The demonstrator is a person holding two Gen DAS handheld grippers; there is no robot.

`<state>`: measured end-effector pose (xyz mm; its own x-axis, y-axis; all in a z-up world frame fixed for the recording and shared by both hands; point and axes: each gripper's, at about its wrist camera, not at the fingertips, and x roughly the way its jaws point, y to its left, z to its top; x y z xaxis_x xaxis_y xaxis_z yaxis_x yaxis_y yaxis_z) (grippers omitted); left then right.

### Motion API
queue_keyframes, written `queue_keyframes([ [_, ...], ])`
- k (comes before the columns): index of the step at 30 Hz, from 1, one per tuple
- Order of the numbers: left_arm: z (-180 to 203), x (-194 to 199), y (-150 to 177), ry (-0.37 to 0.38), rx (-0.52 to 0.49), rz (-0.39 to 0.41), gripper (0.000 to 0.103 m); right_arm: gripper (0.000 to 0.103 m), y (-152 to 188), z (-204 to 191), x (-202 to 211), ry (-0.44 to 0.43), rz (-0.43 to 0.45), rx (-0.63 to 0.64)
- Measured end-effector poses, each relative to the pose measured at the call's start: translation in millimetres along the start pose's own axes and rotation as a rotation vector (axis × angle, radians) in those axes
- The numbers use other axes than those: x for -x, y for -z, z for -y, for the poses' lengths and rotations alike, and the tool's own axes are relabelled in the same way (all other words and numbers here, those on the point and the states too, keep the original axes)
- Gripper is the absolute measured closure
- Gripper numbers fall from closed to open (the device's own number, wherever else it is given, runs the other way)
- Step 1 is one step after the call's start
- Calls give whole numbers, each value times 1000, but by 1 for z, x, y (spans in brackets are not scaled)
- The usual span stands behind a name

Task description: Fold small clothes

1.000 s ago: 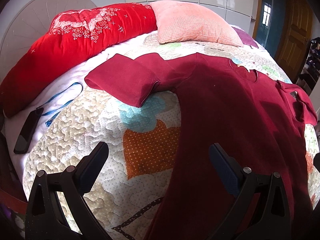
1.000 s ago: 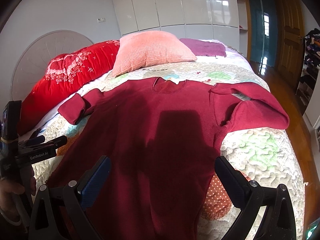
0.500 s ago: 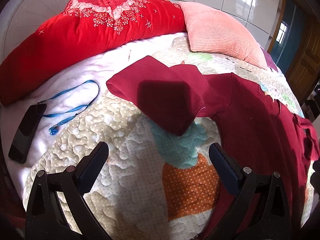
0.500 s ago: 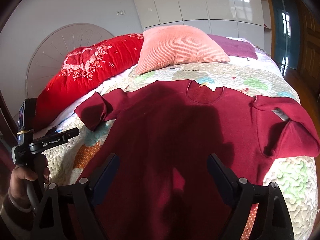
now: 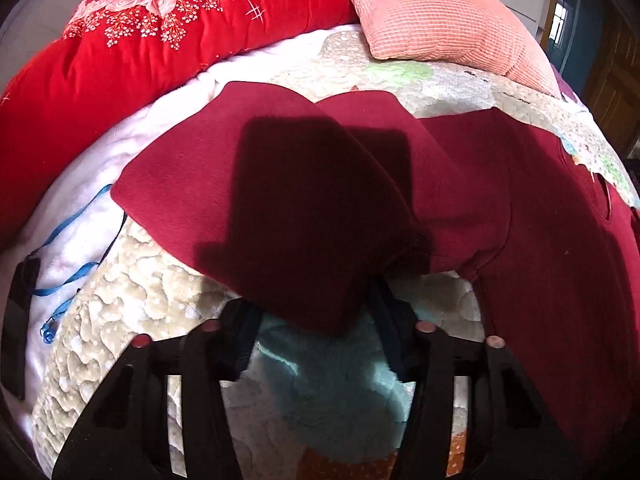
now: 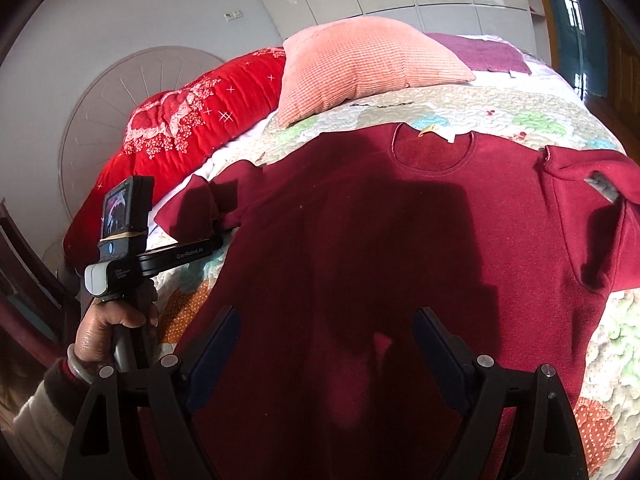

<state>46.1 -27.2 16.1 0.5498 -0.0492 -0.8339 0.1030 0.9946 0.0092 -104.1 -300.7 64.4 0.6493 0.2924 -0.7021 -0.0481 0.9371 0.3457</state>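
A dark red long-sleeved top (image 6: 400, 240) lies flat on the quilted bed, neck toward the pillows. Its left sleeve (image 5: 280, 208) is folded back on itself. My left gripper (image 5: 316, 320) is open, its jaws on either side of the sleeve's near corner, which lies between the fingertips. It also shows in the right wrist view (image 6: 200, 248) at the sleeve. My right gripper (image 6: 324, 344) is open and empty above the top's lower body. The right sleeve (image 6: 592, 208) is folded over too.
A red floral bolster (image 5: 140, 40) and a pink pillow (image 5: 440, 20) lie at the head of the bed. A dark phone (image 5: 18, 320) with a blue lanyard (image 5: 72, 252) lies on the white sheet at the left. A purple cloth (image 6: 480, 52) lies beyond the pillow.
My left gripper has moved forward and left to the folded sleeve, and its jaws have narrowed around the sleeve's corner. My right gripper has shifted slightly closer over the top's body.
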Motion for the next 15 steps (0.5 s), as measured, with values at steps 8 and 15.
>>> queue_keyframes([
  [8, -21, 90, -35, 115, -28, 75, 93, 16, 0, 7, 11, -20, 28, -10],
  [15, 30, 199, -76, 293, -157, 195, 93, 16, -6, 36, 39, -13, 93, -80],
])
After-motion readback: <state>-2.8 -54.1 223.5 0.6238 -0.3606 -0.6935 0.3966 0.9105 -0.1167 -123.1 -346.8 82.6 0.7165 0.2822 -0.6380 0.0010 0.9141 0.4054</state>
